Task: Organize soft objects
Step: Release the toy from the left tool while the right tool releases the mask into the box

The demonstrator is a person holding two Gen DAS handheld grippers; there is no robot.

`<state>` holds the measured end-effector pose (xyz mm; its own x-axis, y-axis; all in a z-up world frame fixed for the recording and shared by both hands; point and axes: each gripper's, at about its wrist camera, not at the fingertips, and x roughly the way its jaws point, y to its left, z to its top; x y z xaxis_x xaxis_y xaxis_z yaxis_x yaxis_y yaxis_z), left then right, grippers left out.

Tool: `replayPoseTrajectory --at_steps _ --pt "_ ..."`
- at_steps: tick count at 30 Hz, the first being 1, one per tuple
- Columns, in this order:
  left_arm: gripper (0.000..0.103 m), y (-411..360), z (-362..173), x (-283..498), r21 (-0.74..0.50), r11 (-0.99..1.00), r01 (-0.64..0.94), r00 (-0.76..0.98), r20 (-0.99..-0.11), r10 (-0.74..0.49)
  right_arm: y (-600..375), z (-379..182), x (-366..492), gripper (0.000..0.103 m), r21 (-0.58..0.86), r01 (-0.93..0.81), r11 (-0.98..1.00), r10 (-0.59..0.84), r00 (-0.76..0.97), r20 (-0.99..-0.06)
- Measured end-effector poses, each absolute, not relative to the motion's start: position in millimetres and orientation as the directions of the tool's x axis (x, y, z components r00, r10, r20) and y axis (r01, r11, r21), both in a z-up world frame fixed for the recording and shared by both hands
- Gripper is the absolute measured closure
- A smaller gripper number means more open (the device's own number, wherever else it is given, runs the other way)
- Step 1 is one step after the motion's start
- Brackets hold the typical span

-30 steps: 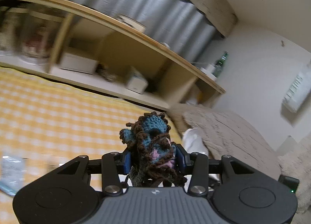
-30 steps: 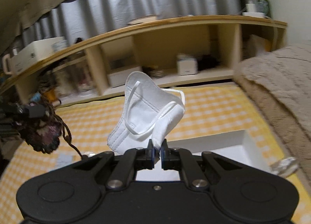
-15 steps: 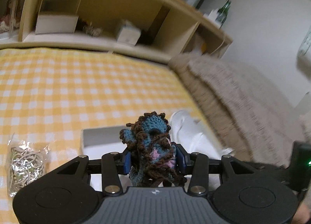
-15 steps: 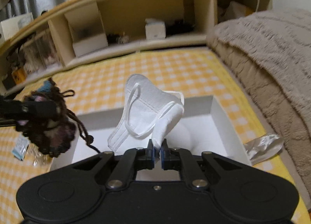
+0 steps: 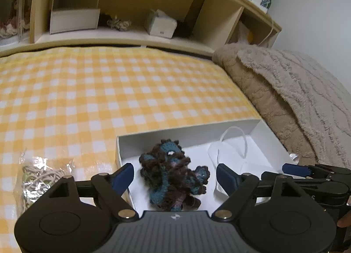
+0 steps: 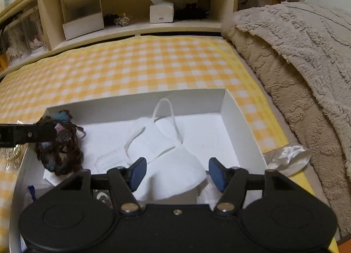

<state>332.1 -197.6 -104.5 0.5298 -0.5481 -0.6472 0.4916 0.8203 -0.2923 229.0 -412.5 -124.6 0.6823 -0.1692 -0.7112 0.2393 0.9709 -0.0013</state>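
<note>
Now both grippers hang over the white box (image 6: 232, 108), jaws opening, nothing pressed between them.

Leftmost, on the checked cloth (image 5: 109, 90), lies a clear bag of pale loops (image 5: 37, 178), just beside the box. Next, the left gripper (image 5: 174, 176) has its blue pads apart; the crochet toy (image 5: 173, 176), brown and blue yarn, sits between them inside the box at its left end, with a gap to each pad. Right of the toy the white mask (image 6: 162, 154) lies on the box floor, one ear loop standing up. The right gripper (image 6: 176, 173) stands over it, pads spread, the mask's fold between them but apart from both. Right of the box lies a crumpled clear wrapper (image 6: 287, 156), then a beige blanket (image 6: 307, 60).
</note>
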Motion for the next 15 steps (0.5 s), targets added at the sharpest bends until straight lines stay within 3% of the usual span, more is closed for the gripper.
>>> replayPoseTrajectory --at_steps 6,8,12,15 --pt "0.022 -192 -94 328 -0.302 0.811 0.501 0.534 -0.63 -0.565 -410 -109 222 0.042 0.01 0.234 0.972 -0.164 0.711 -0.683" --pt "0.022 -192 -91 325 -0.307 0.803 0.511 0.527 -0.626 -0.575 -409 -102 219 0.053 0.017 0.217 0.976 -0.148 0.716 -0.683" --pt "0.029 -198 -90 321 -0.316 0.781 0.538 0.499 -0.627 -0.598 -392 -98 214 0.062 -0.036 0.101 0.994 -0.096 0.685 -0.722" --pt "0.039 -205 -93 319 -0.316 0.765 0.562 0.47 -0.639 -0.609 -380 -112 222 0.073 -0.046 0.006 0.999 -0.04 0.636 -0.771"
